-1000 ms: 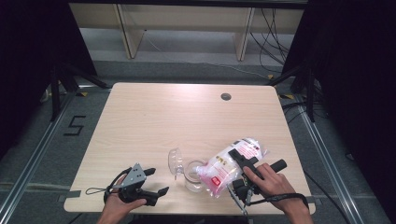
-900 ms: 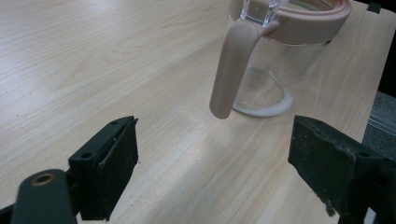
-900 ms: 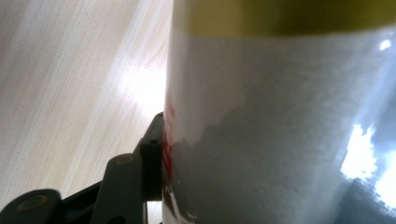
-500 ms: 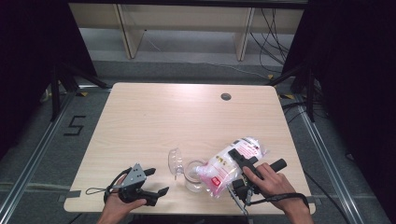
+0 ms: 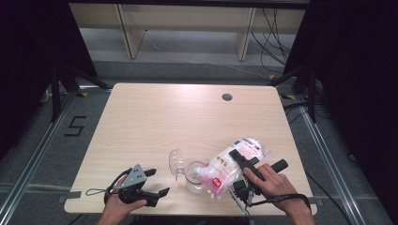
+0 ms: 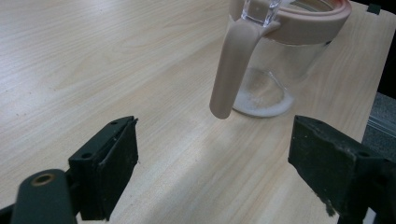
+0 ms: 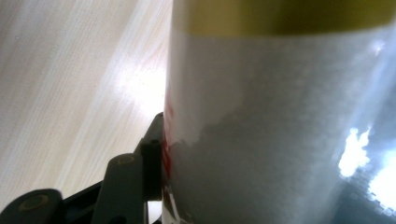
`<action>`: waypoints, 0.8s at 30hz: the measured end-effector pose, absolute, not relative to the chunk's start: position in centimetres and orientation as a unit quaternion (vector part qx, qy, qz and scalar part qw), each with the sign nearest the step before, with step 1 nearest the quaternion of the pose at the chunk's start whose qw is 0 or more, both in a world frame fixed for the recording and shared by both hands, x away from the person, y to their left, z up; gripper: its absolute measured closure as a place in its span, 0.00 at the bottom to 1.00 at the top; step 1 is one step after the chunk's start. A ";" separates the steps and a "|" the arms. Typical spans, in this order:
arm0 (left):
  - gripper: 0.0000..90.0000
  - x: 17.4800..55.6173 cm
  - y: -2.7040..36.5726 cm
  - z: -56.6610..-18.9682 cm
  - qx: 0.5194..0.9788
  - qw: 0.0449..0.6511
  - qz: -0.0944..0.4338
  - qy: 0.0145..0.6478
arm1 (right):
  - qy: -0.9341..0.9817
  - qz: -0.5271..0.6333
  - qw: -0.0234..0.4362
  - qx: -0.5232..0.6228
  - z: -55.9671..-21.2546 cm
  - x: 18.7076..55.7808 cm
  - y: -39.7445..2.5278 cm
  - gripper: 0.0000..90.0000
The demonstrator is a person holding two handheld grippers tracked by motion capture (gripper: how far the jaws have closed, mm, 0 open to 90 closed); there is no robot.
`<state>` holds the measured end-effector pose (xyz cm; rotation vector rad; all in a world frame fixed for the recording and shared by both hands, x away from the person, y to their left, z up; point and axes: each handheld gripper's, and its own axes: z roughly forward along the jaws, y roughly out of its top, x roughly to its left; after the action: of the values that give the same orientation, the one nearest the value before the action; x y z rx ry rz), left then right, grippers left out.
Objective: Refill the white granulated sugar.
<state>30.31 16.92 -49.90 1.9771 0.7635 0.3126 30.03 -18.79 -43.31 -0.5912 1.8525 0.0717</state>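
While your right tongs (image 5: 239, 161) clamp the clear plastic bag (image 5: 230, 164), the bag lies tilted across the near right part of the bench (image 5: 155, 122), its lower end over the mouth of the glass jar (image 5: 195, 176). The bag holds white grains and carries a pink and red print; in the right gripper view its silvery wall (image 7: 280, 130) fills the space against your one visible black jaw, with a yellow band along the top, so the grip is tight on the bag's side. Your right hand (image 5: 270, 183) sits near the bench's front edge, the gripper's handle pointing out to the right.

Your left tongs (image 5: 157, 183) are released, jaws spread wide with nothing between them, resting low near the front edge, left of the jar and apart from it. In the left gripper view those two black jaws frame bare wood, and the jar (image 6: 275, 60) stands upright just beyond them. It has a pink-beige rim and a strap of the same colour (image 6: 231, 70) hanging down its near side. A thin layer of white grains covers the jar's bottom. The jar's clear lid (image 5: 175, 161) stands flipped open on its left side, toward your left hand (image 5: 119, 204).

A small dark round hole (image 5: 227, 97) sits in the far part of the bench.
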 end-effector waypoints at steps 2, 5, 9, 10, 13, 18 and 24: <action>0.17 30.3 16.9 -49.9 0.810 0.480 0.128 0.311 | 0.787 0.031 0.563 -0.251 -43.3 30.0 -18.8 0.56; 0.17 30.2 16.7 -49.9 0.801 0.492 0.121 0.317 | 0.784 0.027 0.564 -0.258 -43.2 30.1 -18.7 0.56; 0.17 30.2 16.8 -49.9 0.804 0.490 0.122 0.315 | 0.786 0.027 0.562 -0.255 -43.3 30.1 -18.8 0.56; 0.17 30.2 16.8 -49.9 0.804 0.490 0.123 0.314 | 0.789 0.028 0.563 -0.246 -43.4 30.0 -18.9 0.56; 0.17 30.2 16.8 -49.9 0.803 0.488 0.124 0.317 | 0.784 0.026 0.564 -0.259 -43.2 30.1 -18.7 0.56; 0.17 30.2 16.8 -49.9 0.803 0.489 0.125 0.317 | 0.784 0.025 0.564 -0.260 -43.2 30.1 -18.7 0.56; 0.17 30.2 16.8 -49.9 0.803 0.489 0.125 0.316 | 0.784 0.033 0.568 -0.248 -43.5 30.0 -18.9 0.57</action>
<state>30.18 16.78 -49.86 1.9522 0.7673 0.3037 29.98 -18.86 -43.48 -0.5824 1.8428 0.0773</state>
